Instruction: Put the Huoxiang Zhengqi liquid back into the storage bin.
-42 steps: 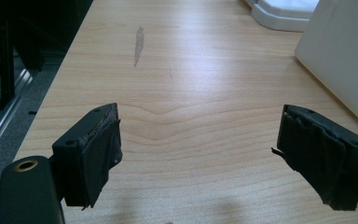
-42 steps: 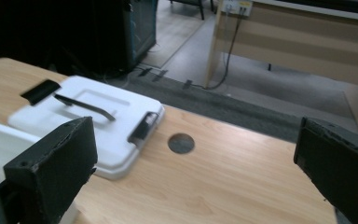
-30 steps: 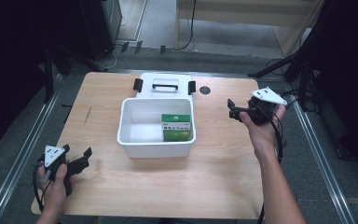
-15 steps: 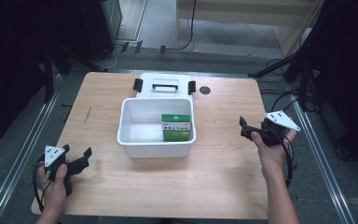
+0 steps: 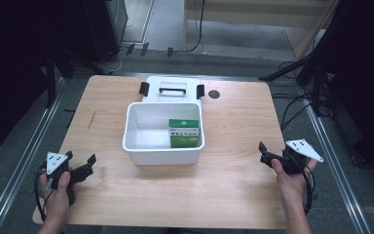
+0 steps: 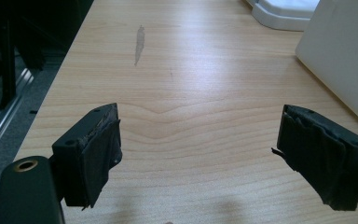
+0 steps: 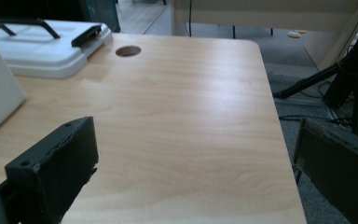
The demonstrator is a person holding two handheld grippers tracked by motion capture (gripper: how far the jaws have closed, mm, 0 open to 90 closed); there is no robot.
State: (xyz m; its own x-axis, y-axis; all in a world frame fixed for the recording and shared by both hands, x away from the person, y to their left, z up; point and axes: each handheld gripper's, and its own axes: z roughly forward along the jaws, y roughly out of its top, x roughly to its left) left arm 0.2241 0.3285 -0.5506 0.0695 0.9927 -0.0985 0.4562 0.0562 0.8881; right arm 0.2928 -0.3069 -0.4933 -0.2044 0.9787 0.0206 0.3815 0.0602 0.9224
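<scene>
Currently both grippers are empty, jaws spread: left gripper (image 5: pixel 80 170) at 7 o'clock, right gripper (image 5: pixel 269 157) at 4 o'clock on the wooden table (image 5: pixel 233 122). The green carton (image 5: pixel 183 132) lies inside the white bin (image 5: pixel 141 146), centre. Risk: a jaw could catch the bin wall and shove it. Carton print is illegible.

Open white bin (image 5: pixel 141 145), green box (image 5: pixel 184 132) inside

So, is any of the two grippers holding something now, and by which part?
Nothing is held. The left gripper and the right gripper are both open over bare table.
</scene>
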